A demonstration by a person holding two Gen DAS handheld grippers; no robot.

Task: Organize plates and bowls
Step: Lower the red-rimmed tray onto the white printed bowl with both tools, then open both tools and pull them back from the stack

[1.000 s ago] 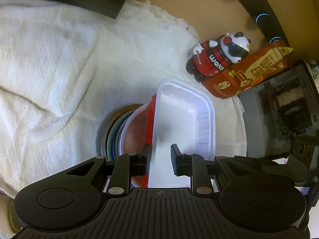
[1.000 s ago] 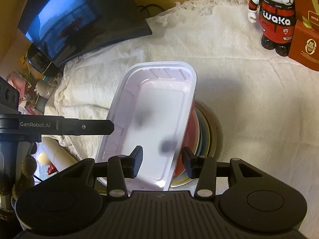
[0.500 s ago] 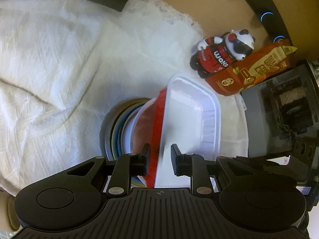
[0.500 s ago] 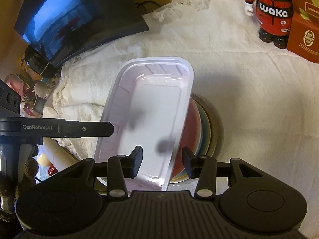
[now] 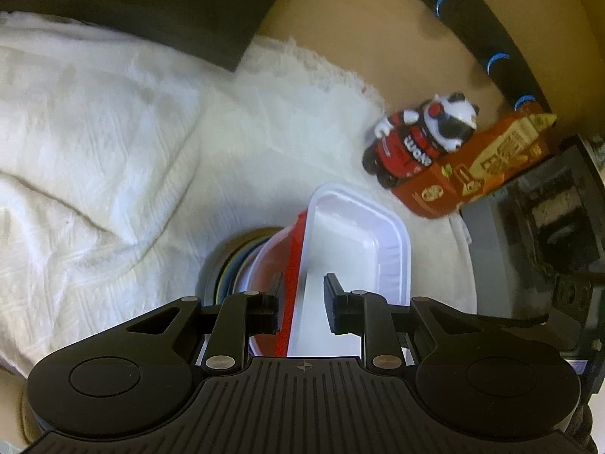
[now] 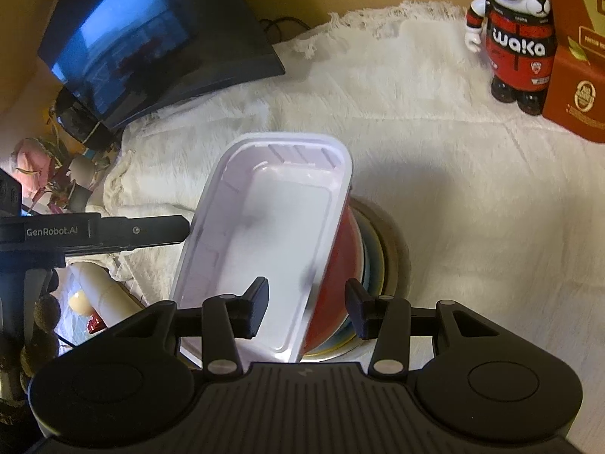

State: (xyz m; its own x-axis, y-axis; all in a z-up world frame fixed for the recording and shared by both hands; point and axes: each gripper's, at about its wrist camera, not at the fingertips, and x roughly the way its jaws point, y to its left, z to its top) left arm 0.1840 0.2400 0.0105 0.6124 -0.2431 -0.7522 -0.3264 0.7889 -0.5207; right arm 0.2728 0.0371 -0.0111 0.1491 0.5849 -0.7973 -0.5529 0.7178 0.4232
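Observation:
A white rectangular plastic tray (image 5: 351, 249) (image 6: 272, 227) lies tilted in a red bowl (image 5: 272, 268) (image 6: 340, 265). The bowl tops a stack of plates (image 5: 227, 265) (image 6: 382, 257) on the white cloth. My left gripper (image 5: 302, 302) straddles one tray wall and the red rim beside it, jaws narrowed onto them. My right gripper (image 6: 308, 302) holds the near corner the same way, one finger inside the tray and the other against the bowl's outside. One of the left gripper's fingers (image 6: 151, 229) reaches the tray's left side in the right wrist view.
A toy bear (image 5: 419, 143) (image 6: 518, 38) and an orange carton (image 5: 472, 174) (image 6: 574, 56) stand at the cloth's far right. A dark monitor (image 6: 151, 38) leans at the back left. A black box (image 5: 548, 227) stands right of the tray. Small clutter (image 6: 49, 166) sits off the cloth's left edge.
The left wrist view has tipped slightly, so the toy bear sits lower and more red rim shows. Tray, bowl and stack keep their places, and both grips are unchanged.

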